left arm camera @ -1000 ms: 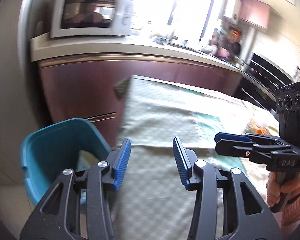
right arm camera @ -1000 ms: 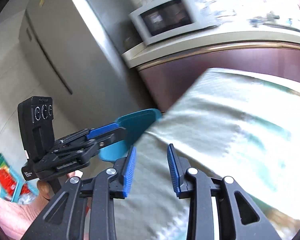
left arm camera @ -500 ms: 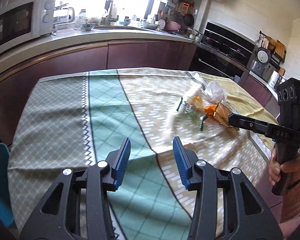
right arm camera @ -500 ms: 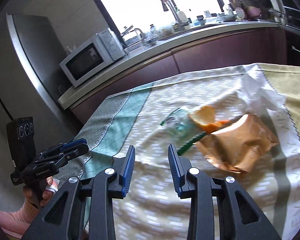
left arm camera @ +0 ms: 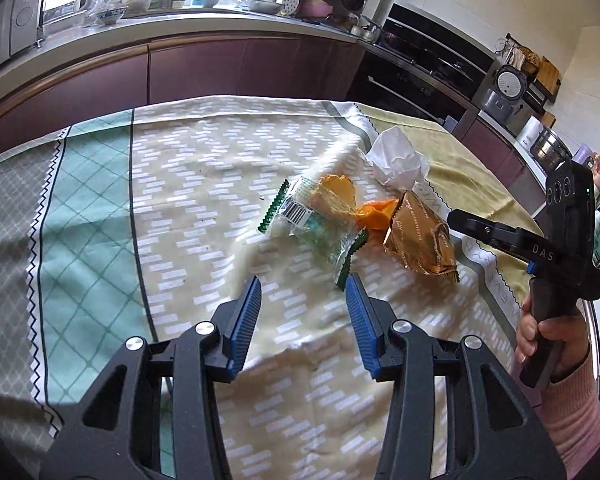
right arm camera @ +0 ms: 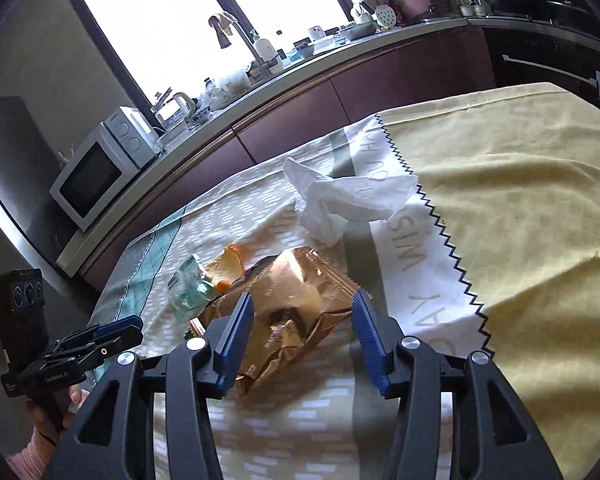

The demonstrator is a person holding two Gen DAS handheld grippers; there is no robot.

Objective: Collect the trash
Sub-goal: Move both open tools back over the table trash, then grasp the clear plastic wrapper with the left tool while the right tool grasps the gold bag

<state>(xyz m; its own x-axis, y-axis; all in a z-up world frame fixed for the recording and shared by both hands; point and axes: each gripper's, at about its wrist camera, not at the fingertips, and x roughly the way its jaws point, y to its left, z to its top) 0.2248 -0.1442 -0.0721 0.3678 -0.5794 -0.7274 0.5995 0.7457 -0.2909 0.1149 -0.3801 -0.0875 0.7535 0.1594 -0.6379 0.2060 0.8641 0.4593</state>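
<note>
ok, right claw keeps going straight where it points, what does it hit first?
Most likely the gold snack bag, lying between the opening right claw fingers on the tablecloth. Depth is unclear.

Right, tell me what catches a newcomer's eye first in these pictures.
A small heap of litter mid-table on the patterned tablecloth: a shiny gold snack bag, a clear wrapper with a barcode beside it, and a crumpled white tissue behind. The right gripper hangs over the gold bag, its jaws opening, not touching it.

gold snack bag point(right arm camera: 290, 300): near end hidden behind right gripper point(right arm camera: 300, 330) fingers | clear wrapper point(right arm camera: 190, 286): partly hidden behind the bag, print too small to read | tablecloth point(right arm camera: 520, 220) lettering: partly under crumpled tissue point(right arm camera: 340, 200) | microwave point(left arm camera: 4, 20): cut by frame edge
</note>
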